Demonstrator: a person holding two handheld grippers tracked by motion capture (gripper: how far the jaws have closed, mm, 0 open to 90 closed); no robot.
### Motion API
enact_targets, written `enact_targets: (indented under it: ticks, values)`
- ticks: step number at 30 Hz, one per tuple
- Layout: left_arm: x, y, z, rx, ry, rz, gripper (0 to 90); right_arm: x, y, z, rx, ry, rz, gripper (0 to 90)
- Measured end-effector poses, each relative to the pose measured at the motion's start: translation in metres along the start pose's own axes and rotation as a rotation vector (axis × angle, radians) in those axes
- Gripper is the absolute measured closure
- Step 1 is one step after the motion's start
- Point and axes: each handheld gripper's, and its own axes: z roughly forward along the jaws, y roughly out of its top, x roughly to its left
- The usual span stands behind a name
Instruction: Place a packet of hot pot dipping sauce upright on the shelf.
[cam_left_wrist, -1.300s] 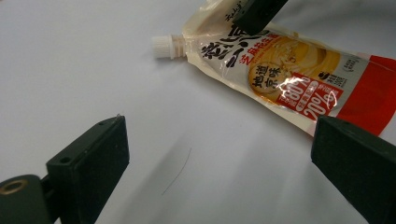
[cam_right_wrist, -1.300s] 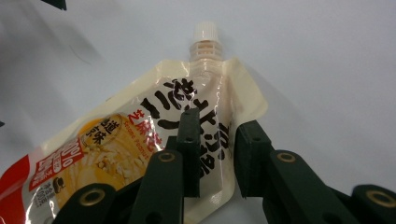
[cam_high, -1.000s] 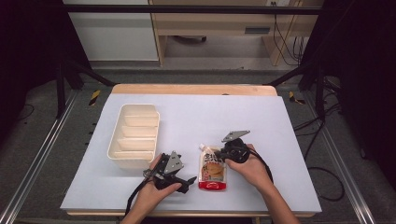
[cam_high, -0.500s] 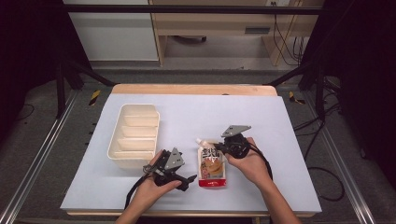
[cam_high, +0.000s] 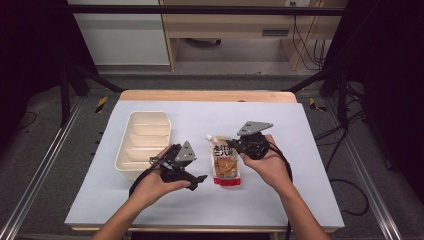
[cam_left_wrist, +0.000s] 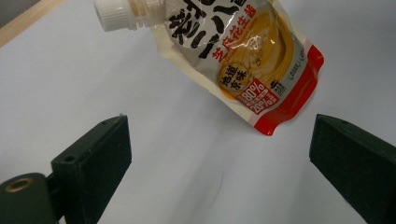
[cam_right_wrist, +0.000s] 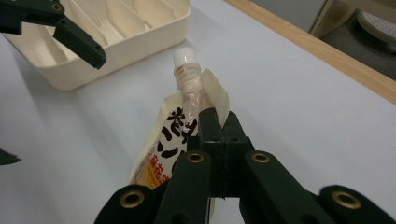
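A spouted food pouch (cam_high: 226, 165) with a white cap, black lettering and a red bottom edge is at the middle of the table. My right gripper (cam_high: 231, 145) is shut on its upper corner beside the spout, and the pads (cam_right_wrist: 218, 123) pinch the pouch's (cam_right_wrist: 161, 147) edge just below the cap. The cap end is raised off the table. My left gripper (cam_high: 195, 166) is held left of the pouch with its jaws wide open and nothing between them. In the left gripper view the pouch (cam_left_wrist: 243, 51) lies beyond the open gripper (cam_left_wrist: 219, 154).
A cream divided tray (cam_high: 142, 125) stands to the left of the pouch, close behind my left hand; its wall (cam_right_wrist: 154, 32) shows in the right gripper view. The white table top (cam_high: 280, 200) has a wooden strip along its far edge.
Both hands have risen. The right gripper has come up with the pouch's cap end pinched in it, and the left gripper has lifted beside the tray.
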Motion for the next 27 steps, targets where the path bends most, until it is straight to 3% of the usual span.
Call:
enact_targets:
  ticks: [10, 20, 27]
  values:
    - [0.012, 0.033, -0.012, 0.056, 0.023, 0.059, 5.6, 0.0, 0.013, -0.01, -0.049, 0.012, -0.024, 90.0]
    - [0.019, 0.049, -0.022, 0.077, 0.044, 0.105, 6.3, 0.008, 0.016, -0.014, -0.064, 0.04, -0.05, 90.0]
    - [0.024, 0.059, -0.03, 0.098, 0.028, 0.136, 6.8, 0.018, 0.012, -0.019, -0.079, 0.077, -0.077, 90.0]
